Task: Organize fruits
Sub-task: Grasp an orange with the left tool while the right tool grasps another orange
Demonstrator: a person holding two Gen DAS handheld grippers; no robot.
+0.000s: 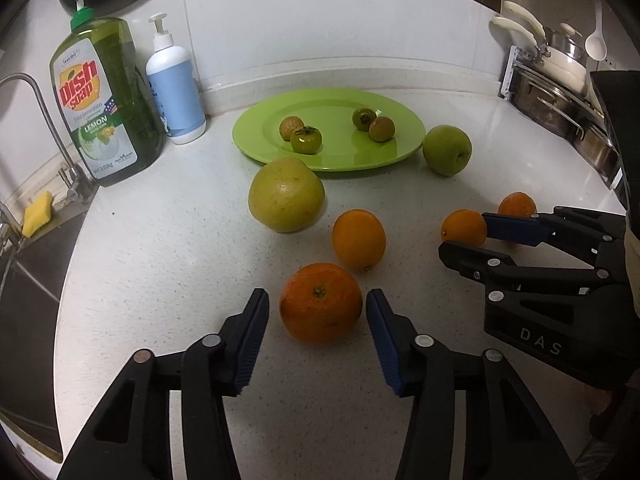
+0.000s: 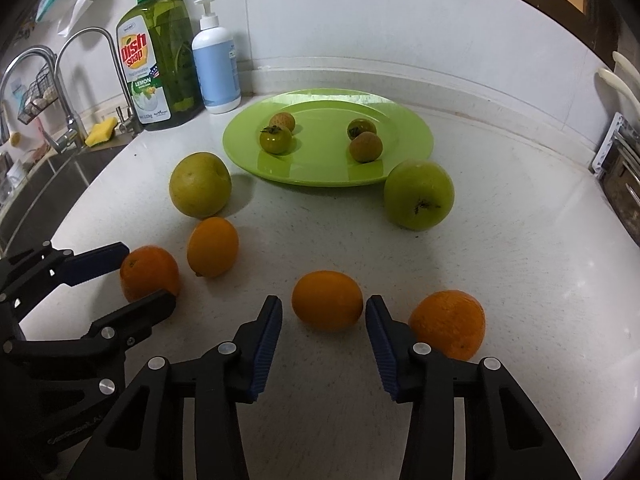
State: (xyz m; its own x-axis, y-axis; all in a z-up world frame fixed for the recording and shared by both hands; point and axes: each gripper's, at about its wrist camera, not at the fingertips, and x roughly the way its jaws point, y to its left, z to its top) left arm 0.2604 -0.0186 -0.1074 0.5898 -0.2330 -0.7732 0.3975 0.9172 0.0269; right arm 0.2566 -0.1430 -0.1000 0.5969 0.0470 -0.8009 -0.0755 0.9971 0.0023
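Oranges lie loose on the white speckled countertop (image 1: 160, 240), at six o'clock from the round green plastic plate (image 1: 408, 124). Left gripper (image 1: 317, 308), spread, brackets the stemmed round orange (image 1: 320, 302), ready to close; right gripper (image 2: 323, 310), likewise spread, straddles the smooth oval orange (image 2: 327, 300).

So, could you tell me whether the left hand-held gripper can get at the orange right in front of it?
Probably yes: the left hand-held gripper is open, its fingers either side of the orange, with nothing between them.
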